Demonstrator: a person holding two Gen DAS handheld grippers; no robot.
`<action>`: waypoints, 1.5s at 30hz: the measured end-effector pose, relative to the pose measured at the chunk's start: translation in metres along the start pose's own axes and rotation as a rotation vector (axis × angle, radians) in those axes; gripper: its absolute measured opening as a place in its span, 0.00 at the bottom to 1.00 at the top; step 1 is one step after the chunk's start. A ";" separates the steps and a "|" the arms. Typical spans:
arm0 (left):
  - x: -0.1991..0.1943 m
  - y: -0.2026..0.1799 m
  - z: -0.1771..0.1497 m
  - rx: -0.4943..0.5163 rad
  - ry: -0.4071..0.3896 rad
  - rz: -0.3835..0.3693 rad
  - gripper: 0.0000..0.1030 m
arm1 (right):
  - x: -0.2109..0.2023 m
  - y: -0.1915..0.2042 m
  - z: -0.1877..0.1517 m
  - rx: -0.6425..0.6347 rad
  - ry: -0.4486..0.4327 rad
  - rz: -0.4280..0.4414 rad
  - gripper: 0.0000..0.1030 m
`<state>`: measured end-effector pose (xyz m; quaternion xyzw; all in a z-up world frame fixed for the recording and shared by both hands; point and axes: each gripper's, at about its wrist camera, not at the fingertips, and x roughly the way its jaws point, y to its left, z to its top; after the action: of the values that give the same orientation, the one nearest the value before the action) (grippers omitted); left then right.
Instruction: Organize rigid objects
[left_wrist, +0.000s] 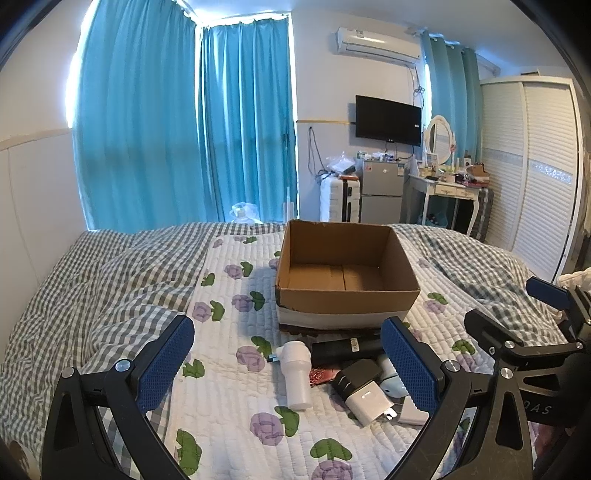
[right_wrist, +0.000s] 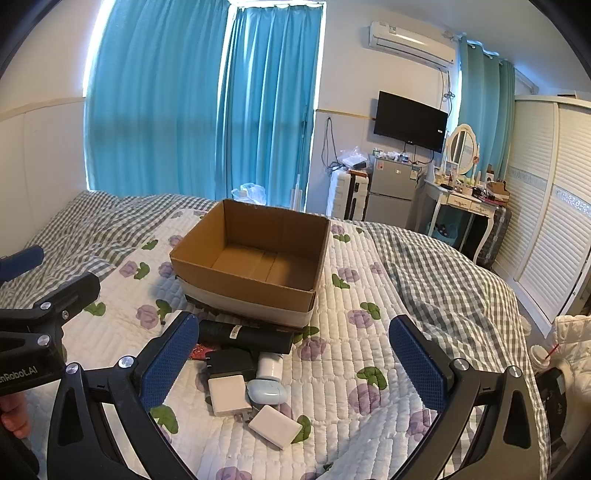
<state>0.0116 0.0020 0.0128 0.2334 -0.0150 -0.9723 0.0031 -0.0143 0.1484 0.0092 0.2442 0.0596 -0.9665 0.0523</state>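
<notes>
An open, empty cardboard box (left_wrist: 347, 291) (right_wrist: 255, 266) stands on the flowered quilt. In front of it lies a pile of small objects: a black cylinder (left_wrist: 343, 347) (right_wrist: 243, 336), a white bottle-shaped piece (left_wrist: 295, 376), a black adapter (left_wrist: 356, 374) (right_wrist: 231, 362), a white charger (left_wrist: 369, 402) (right_wrist: 227, 395), a light blue item (right_wrist: 267, 391) and a flat white block (right_wrist: 275, 426). My left gripper (left_wrist: 288, 369) is open above the pile. My right gripper (right_wrist: 295, 369) is open to the pile's right. Neither holds anything.
The bed has a grey checked cover (left_wrist: 92, 288) on both sides of the quilt. Beyond the bed stand a suitcase (left_wrist: 340, 199), a small fridge (left_wrist: 382, 192), a dressing table (left_wrist: 443, 184) and a white wardrobe (left_wrist: 535, 166).
</notes>
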 end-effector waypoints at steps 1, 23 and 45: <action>-0.001 0.000 0.001 -0.001 -0.001 -0.003 1.00 | -0.001 0.000 0.000 -0.002 -0.001 0.002 1.00; 0.100 0.000 -0.086 0.029 0.426 0.107 1.00 | 0.146 0.020 -0.104 -0.272 0.631 0.183 0.78; 0.125 0.004 -0.039 0.010 0.404 0.110 1.00 | 0.112 0.011 -0.054 -0.258 0.478 0.185 0.41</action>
<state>-0.0817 -0.0046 -0.0788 0.4224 -0.0316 -0.9040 0.0580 -0.0859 0.1373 -0.0923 0.4610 0.1701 -0.8570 0.1552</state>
